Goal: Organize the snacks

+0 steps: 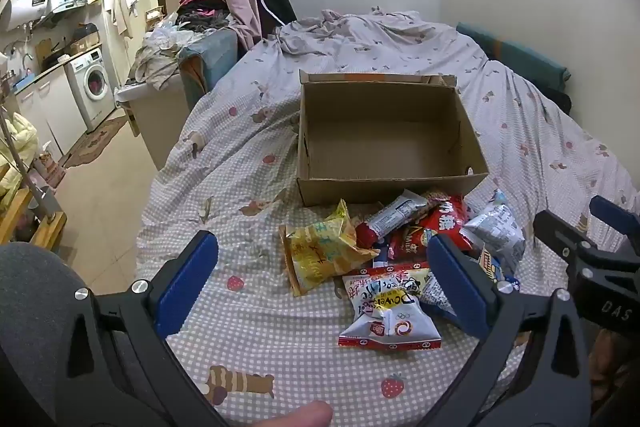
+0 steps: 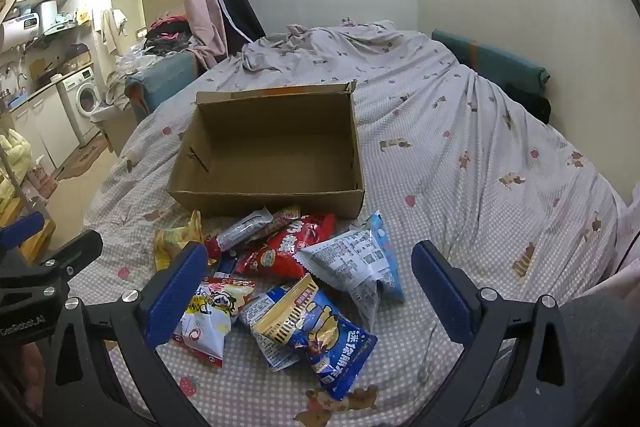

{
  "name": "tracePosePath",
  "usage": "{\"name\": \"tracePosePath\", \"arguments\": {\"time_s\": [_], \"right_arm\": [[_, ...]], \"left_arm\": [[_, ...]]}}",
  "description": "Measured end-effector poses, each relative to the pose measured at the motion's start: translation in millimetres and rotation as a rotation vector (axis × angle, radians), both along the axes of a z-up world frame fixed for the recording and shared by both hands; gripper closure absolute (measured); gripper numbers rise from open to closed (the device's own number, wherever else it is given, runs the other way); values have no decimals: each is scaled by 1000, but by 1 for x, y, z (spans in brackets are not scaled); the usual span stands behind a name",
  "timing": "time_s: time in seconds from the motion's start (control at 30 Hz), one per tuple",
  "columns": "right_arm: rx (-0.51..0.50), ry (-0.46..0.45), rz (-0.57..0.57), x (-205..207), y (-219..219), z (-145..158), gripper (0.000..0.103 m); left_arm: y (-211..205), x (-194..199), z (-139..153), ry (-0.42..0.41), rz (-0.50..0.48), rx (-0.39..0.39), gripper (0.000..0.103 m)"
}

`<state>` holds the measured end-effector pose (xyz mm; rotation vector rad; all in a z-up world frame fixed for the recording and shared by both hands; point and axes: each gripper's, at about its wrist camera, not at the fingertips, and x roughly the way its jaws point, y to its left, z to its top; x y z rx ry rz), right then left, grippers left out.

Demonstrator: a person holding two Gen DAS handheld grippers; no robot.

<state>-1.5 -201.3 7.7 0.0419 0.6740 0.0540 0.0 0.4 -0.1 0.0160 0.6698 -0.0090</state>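
Nothing packed yet: the cardboard box (image 2: 272,151) sits empty on the bed (image 2: 460,155), snack packets (image 2: 304,267) heaped just before it, left gripper (image 1: 320,279) and right gripper (image 2: 308,287) both spread wide, holding nothing.

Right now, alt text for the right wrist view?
An empty cardboard box sits on a checked bedspread with a pile of snack packets in front of it. The open right hand-held gripper hovers over the pile, holding nothing.

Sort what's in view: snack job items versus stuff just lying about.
Job: cardboard box, yellow packet, red packet, blue packet, silver packet.
Lying about: rumpled blanket, washing machine, clothes pile.
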Motion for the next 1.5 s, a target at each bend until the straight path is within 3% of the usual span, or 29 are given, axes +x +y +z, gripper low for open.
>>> {"name": "tracePosePath", "arguments": {"time_s": [1.5], "right_arm": [[-9, 3, -1, 0, 2, 0, 0]], "left_arm": [[-1, -2, 8, -18, 0, 15, 0]]}}
